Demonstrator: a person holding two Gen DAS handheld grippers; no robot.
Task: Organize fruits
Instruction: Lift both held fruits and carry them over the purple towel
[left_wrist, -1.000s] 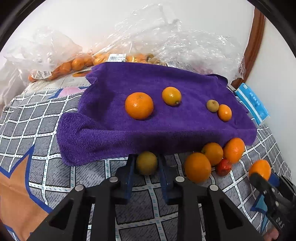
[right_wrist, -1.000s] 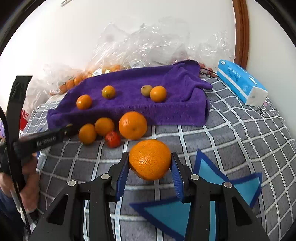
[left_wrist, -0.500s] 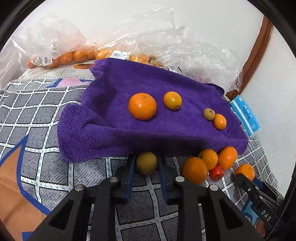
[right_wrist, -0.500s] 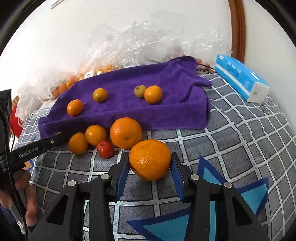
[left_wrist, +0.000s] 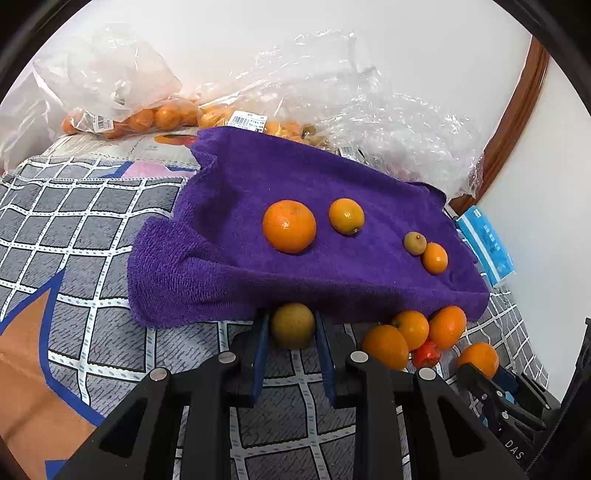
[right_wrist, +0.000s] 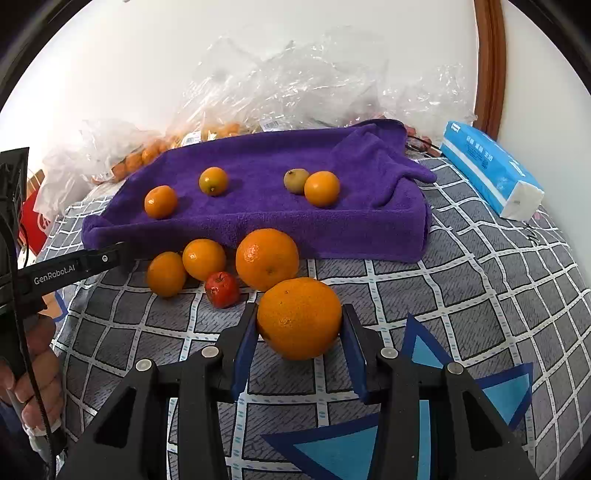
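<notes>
My left gripper (left_wrist: 291, 328) is shut on a yellowish-green fruit (left_wrist: 293, 325), held at the front edge of the purple towel (left_wrist: 303, 184). My right gripper (right_wrist: 299, 325) is shut on a large orange (right_wrist: 299, 317), held just above the checked cloth. On the towel lie an orange (left_wrist: 289, 226), a yellow-orange fruit (left_wrist: 346, 216), a small greenish fruit (left_wrist: 414, 243) and a small orange (left_wrist: 435, 258). In front of the towel lie three oranges (right_wrist: 266, 258) and a small red fruit (right_wrist: 222, 289).
Clear plastic bags (left_wrist: 369, 99) with more oranges lie behind the towel against the wall. A blue tissue pack (right_wrist: 491, 173) lies at the right. The grey checked cloth (right_wrist: 480, 280) covers the surface. A wooden frame (right_wrist: 487, 62) stands at the back right.
Both grippers have moved forward toward the towel with their fruits still held. The right gripper now sits close behind the loose oranges.
</notes>
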